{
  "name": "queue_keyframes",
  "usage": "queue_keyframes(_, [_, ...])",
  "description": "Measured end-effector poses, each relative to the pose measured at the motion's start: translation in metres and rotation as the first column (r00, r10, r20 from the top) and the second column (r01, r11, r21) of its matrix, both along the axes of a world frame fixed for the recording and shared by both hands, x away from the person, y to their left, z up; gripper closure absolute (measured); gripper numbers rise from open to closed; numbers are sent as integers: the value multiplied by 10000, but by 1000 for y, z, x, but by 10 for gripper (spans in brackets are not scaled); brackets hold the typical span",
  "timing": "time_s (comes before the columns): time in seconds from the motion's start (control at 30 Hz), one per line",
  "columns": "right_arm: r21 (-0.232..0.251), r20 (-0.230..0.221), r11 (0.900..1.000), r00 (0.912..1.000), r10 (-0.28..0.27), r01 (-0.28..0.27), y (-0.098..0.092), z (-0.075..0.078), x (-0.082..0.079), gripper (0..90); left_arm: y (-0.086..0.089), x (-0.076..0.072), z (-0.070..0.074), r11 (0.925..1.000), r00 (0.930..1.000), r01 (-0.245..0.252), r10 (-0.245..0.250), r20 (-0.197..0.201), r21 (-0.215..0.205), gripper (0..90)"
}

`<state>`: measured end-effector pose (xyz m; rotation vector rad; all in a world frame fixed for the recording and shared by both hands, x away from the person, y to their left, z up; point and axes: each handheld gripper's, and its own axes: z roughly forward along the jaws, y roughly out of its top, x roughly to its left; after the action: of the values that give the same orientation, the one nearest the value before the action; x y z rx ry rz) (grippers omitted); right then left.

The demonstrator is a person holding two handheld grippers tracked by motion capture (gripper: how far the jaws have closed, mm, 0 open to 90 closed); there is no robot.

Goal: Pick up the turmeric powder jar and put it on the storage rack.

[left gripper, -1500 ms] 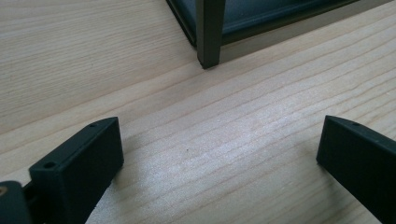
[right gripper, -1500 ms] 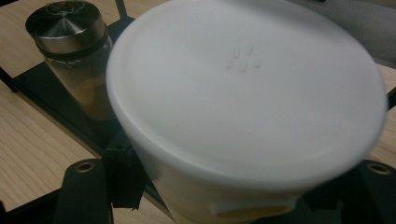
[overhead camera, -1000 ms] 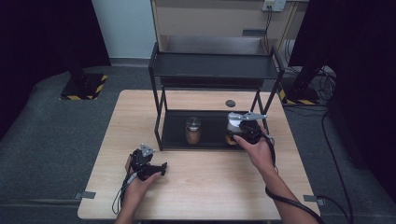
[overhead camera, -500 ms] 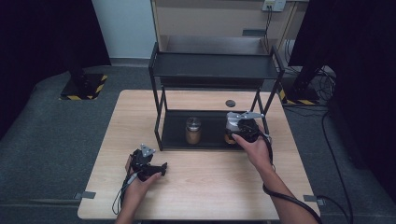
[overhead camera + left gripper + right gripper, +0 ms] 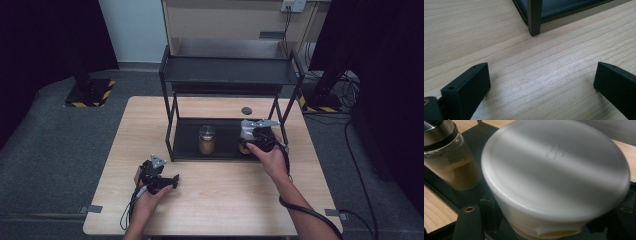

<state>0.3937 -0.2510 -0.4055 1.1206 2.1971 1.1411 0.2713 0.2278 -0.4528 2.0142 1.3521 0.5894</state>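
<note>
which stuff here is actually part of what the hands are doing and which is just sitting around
In play:
- white-lidded container on the black rack's lower shelf
- right tool, jaws either side of that container, grip not confirmed

Lying about:
- glass jar of brown powder, same shelf
- small dark disc on the table
- left tool, open, low over bare wood

Pale striped-grain wooden table, black 2-tier metal rack, white-lidded tub, clear glass jar of brown powder with silver lid, yellow-black hazard-striped floor plate
</note>
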Motion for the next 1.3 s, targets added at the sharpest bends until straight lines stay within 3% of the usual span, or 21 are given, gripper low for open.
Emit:
queue_keyframes(0.5, [-83,191,10000,9998,33,-31,2,-4,-5,311,0,-1,0,10000,10000,3,-3,4,4,0])
queue_keyframes(1.03, [83,14,10000,10000,-40,39,1,-3,-3,303,0,-1,0,10000,10000,12,-12,-3,-5,0])
queue_keyframes(1.3, [265,-271,9996,9996,-47,55,1,-2,-3,200,0,0,0,10000,10000,18,-18,-6,-4,0])
